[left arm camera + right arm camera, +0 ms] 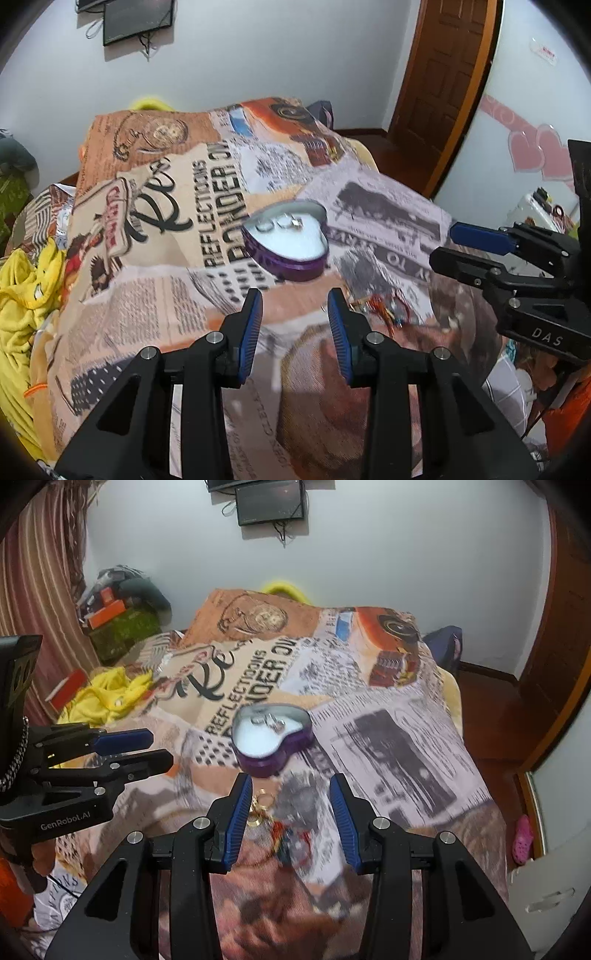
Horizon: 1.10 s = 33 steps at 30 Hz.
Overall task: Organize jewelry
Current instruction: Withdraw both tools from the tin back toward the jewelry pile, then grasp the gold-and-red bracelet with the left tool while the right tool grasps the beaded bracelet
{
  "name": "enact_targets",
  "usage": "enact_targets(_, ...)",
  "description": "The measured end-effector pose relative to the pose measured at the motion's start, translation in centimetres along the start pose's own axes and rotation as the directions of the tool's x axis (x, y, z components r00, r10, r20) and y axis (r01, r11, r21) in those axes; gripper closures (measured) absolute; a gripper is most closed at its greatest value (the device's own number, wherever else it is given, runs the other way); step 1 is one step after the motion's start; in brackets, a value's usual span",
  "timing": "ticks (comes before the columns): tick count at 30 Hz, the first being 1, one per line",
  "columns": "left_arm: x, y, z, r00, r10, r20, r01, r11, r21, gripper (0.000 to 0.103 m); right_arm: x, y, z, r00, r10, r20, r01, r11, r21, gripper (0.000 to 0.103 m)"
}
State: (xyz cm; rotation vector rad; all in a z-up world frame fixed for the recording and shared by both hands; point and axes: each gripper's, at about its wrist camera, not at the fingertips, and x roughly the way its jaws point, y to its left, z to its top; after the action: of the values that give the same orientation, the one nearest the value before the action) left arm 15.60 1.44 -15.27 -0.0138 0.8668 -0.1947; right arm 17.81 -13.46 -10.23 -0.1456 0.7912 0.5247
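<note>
On the printed bedspread [177, 206] in your left wrist view you can read "REFLECTIONS" in black capitals, with a larger line beside it that looks like "PONDER ON", partly hidden by the heart-shaped tin [286, 240]. A black script word starting "Re" sits next to them. Further right, a newsprint strip shows "TO"; the fine print around it is too small to read. The right hand-held gripper [443, 247] carries "DAS" in white on its black body. In your right wrist view, the left hand-held gripper [159, 749] bears "GenRobot.AI" in white, and the bedspread [406, 738] again shows "REFLECTIONS".
</note>
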Motion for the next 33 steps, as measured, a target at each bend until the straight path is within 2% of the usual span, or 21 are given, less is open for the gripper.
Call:
enact_targets(6, 2.1, -1.0, -1.6, 0.998, -0.01, -0.07, 0.01, 1.0, 0.011, 0.067, 0.3, -0.6, -2.5, 0.998, -0.05, -0.041, 0.05, 0.999, 0.004, 0.063)
enact_targets(14, 4.4, -2.1, -3.2, 0.991, -0.046, -0.125, 0.046, 0.999, -0.005, 0.067, 2.0, -2.0, -5.5, 0.99, -0.044, -0.132, 0.051, 0.997, 0.05, 0.063)
enact_targets(26, 6.8, -2.8, -3.5, 0.985, -0.079, -0.153, 0.074, 0.997, -0.039, 0.068, 3.5, -1.2, -6.7, 0.985, 0.025, -0.17, -0.019, 0.999, 0.035, 0.063)
enact_targets(29, 7.1, -2.8, -3.5, 0.986, -0.076, -0.148, 0.07, 0.997, -0.042, 0.072, 4.1, -0.7, -6.7, 0.986, 0.028, -0.166, -0.026, 1.0, 0.015, 0.063)
enact_targets(32, 7.3, -2.9, -3.5, 0.987, -0.071, -0.147, 0.068, 0.997, -0.027, 0.082, 4.4, -0.6, -6.7, 0.988, 0.032, -0.152, -0.031, 0.999, 0.007, 0.063)
enact_targets(33, 7.3, -2.8, -3.4, 0.987, -0.069, -0.147, 0.066, 0.998, -0.023, 0.09, 4.4, -0.6, -6.7, 0.989, 0.034, -0.144, -0.033, 0.999, 0.008, 0.063)
